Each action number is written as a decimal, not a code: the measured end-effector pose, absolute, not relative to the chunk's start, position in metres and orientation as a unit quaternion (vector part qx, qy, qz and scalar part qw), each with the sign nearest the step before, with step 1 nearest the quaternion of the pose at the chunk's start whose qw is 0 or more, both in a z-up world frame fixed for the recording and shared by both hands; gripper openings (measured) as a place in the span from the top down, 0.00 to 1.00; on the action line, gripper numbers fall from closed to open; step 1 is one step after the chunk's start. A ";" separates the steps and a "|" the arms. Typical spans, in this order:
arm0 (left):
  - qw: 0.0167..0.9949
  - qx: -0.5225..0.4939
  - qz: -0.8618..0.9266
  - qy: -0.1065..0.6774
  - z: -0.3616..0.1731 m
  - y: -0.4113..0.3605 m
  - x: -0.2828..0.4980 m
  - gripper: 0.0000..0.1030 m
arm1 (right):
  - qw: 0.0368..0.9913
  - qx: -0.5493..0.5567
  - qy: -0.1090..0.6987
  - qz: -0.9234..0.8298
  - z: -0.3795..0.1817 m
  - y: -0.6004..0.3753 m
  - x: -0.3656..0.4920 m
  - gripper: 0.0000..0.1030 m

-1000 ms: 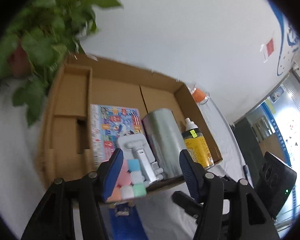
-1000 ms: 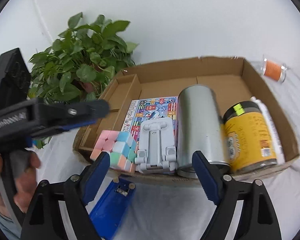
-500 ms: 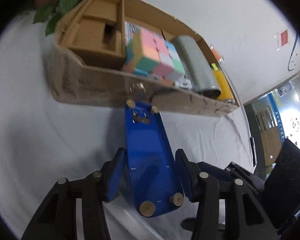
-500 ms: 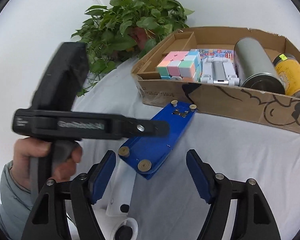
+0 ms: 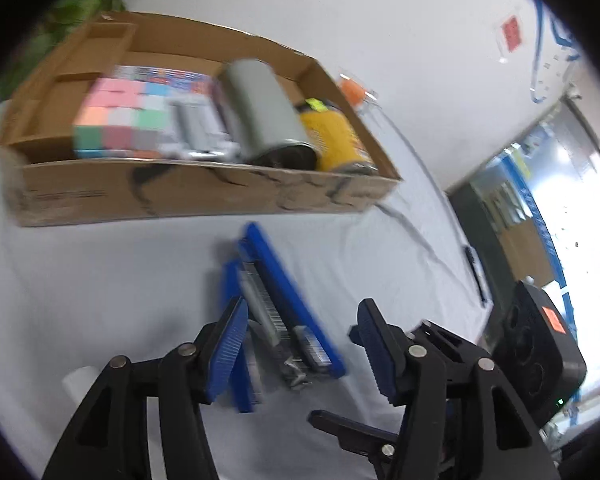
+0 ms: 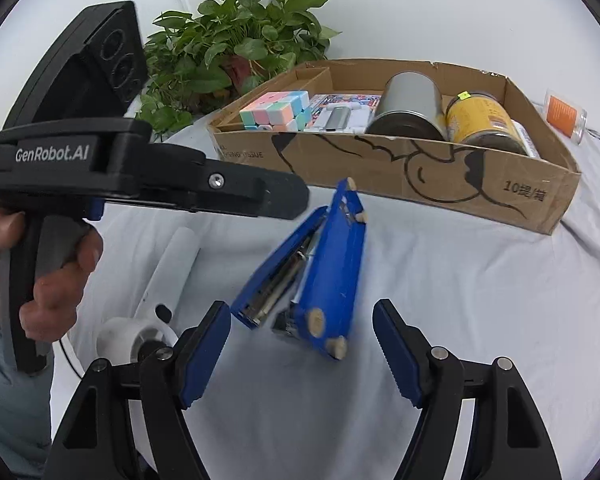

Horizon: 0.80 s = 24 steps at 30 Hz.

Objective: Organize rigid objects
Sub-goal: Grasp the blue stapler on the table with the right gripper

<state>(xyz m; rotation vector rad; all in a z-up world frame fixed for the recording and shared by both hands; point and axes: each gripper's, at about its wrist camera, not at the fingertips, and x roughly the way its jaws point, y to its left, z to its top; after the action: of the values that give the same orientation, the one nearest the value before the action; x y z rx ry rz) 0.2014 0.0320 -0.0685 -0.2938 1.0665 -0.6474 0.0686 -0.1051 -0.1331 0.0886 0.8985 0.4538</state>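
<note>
A blue stapler (image 6: 318,276) lies on its side on the white cloth, its arm sprung open, in front of the cardboard box (image 6: 480,188). It also shows in the left wrist view (image 5: 276,304), blurred. My left gripper (image 5: 300,352) is open, its fingers either side of the stapler's near end. My right gripper (image 6: 302,356) is open and empty just short of the stapler. The box (image 5: 180,196) holds a pastel cube (image 6: 276,110), a grey phone stand (image 6: 338,118), a silver can (image 6: 410,104), a yellow jar (image 6: 484,120) and a printed card.
A potted plant (image 6: 236,52) stands behind the box's left end. An orange-labelled clear jar (image 6: 564,114) lies right of the box. A white handled object (image 6: 168,280) lies on the cloth left of the stapler. A cable (image 5: 412,224) runs along the cloth.
Both grippers have drawn back from the box. The stapler, flat on its top half a second ago, now lies on its side with its arm sprung open. The left view is motion-blurred.
</note>
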 end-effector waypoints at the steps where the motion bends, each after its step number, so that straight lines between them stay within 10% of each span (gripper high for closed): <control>1: 0.807 -0.140 -0.285 0.497 -0.069 0.042 0.201 0.45 | 0.878 0.043 0.430 0.208 -0.136 -0.099 0.072 0.29; 7: 0.815 -0.182 -0.227 0.501 -0.075 0.095 0.189 0.45 | 0.878 0.012 0.455 0.150 -0.168 -0.060 0.090 0.28; 12: 0.816 -0.197 -0.221 0.497 -0.078 0.104 0.181 0.45 | 0.886 -0.012 0.448 0.119 -0.175 -0.060 0.082 0.49; 19: 0.810 -0.194 -0.239 0.499 -0.080 0.077 0.184 0.45 | 0.772 0.371 0.462 0.229 -0.197 -0.174 0.093 0.56; 22: 0.800 -0.184 -0.262 0.507 -0.083 0.052 0.189 0.45 | 0.780 0.386 0.454 0.192 -0.201 -0.216 0.079 0.44; 24: 0.789 -0.183 -0.281 0.515 -0.090 0.035 0.193 0.45 | 0.827 0.319 0.443 0.136 -0.185 -0.234 0.065 0.19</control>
<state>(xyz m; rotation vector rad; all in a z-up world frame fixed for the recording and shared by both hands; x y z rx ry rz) 0.1927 0.0350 -0.0900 -0.3943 1.1100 -0.6047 0.0648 -0.2336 -0.1854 0.6772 0.9416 0.2894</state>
